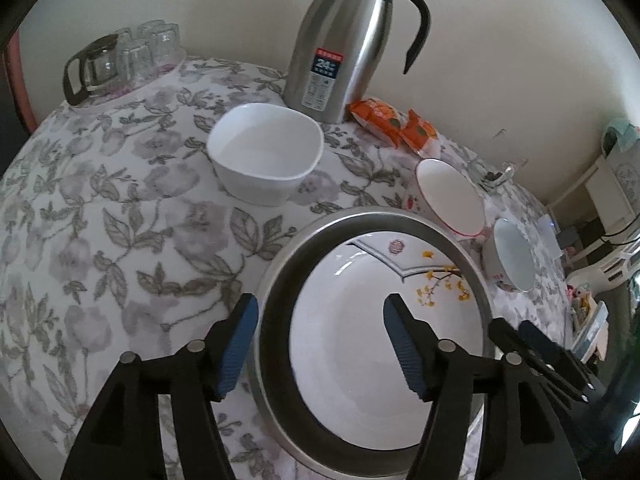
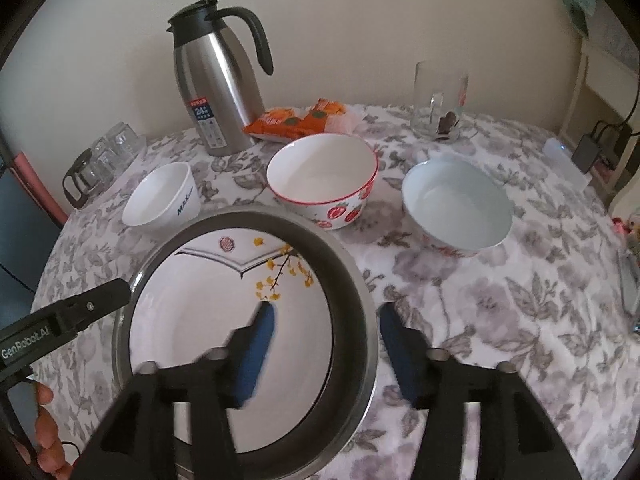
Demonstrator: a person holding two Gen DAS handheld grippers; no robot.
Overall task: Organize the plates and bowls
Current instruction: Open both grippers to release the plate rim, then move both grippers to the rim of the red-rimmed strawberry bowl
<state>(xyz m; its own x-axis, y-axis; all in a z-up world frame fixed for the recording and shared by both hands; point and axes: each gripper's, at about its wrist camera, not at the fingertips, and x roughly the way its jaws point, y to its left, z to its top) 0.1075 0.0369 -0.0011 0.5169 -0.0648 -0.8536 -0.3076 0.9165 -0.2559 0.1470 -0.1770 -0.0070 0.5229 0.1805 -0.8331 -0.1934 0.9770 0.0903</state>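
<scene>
I am looking down on a round table under a grey floral tablecloth point(image 1: 120, 240), where a wide steel basin point(image 1: 280, 412) is sitting with a white plate point(image 1: 352, 360), painted with yellow blossoms on a branch, lying flat inside it. My left gripper point(image 1: 320, 344) is hanging over the basin's left rim with its blue-padded fingers spread apart, one outside the wall and one above the plate, neither pressing on anything. My right gripper point(image 2: 326, 352) is doing the same over the right rim, fingers apart and straddling the wall without clamping it. Beyond the basin three bowls are standing apart on the cloth: a plain white bowl point(image 2: 162, 200) to the left, a strawberry-patterned bowl point(image 2: 324, 180) with a red rim in the middle, and a pale bowl point(image 2: 458, 206) to the right. Behind them a steel thermos jug point(image 2: 216, 92) is standing upright just beside orange snack packets point(image 2: 296, 122). A glass mug point(image 2: 440, 100) is standing far right, and a glass pot point(image 1: 92, 68) with upturned tumblers point(image 1: 156, 48) is sitting far left.
</scene>
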